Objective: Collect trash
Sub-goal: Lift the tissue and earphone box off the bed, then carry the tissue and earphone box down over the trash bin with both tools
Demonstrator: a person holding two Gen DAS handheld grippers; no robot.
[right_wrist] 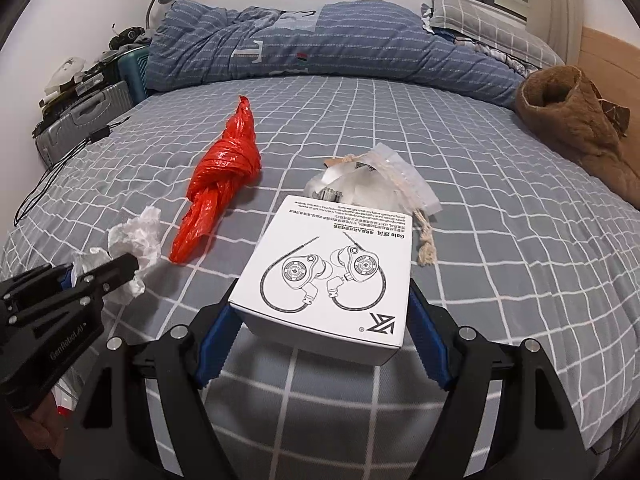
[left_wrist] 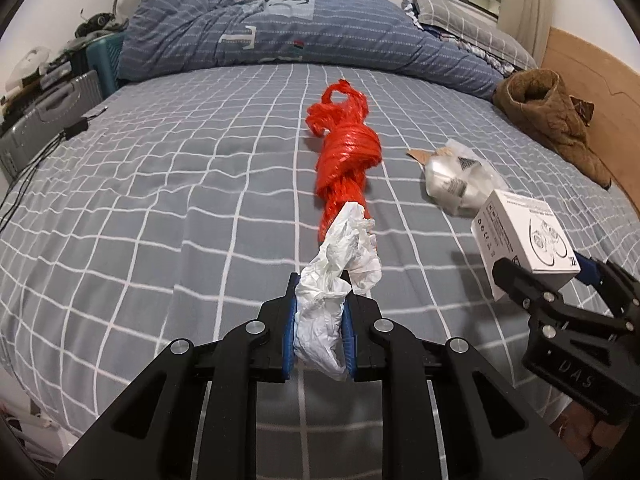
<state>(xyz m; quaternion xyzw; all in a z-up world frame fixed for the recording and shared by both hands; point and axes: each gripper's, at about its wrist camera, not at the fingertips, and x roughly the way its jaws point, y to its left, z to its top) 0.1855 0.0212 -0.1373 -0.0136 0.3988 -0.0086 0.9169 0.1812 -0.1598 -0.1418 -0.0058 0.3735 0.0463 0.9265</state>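
Observation:
My left gripper [left_wrist: 320, 312] is shut on a crumpled white tissue [left_wrist: 340, 264], held just above the grey checked bedsheet [left_wrist: 160, 200]. My right gripper [right_wrist: 324, 336] is shut on a white earphone box [right_wrist: 332, 272], its blue pads pressing both sides. Seen from the left wrist, the box [left_wrist: 520, 236] and right gripper [left_wrist: 552, 280] hover at the right. From the right wrist, the left gripper [right_wrist: 100, 276] and tissue [right_wrist: 136, 232] are at the left. A knotted red plastic bag [left_wrist: 344, 152] [right_wrist: 224, 172] lies mid-bed. A clear plastic packet [left_wrist: 456, 180] [right_wrist: 372, 180] lies to its right.
A rolled blue quilt [left_wrist: 300, 36] runs across the far side of the bed. A brown jacket [left_wrist: 552, 120] lies at the right by the wooden headboard [left_wrist: 592, 80]. A grey suitcase [left_wrist: 44, 116] and black cables [left_wrist: 48, 148] sit at the left edge.

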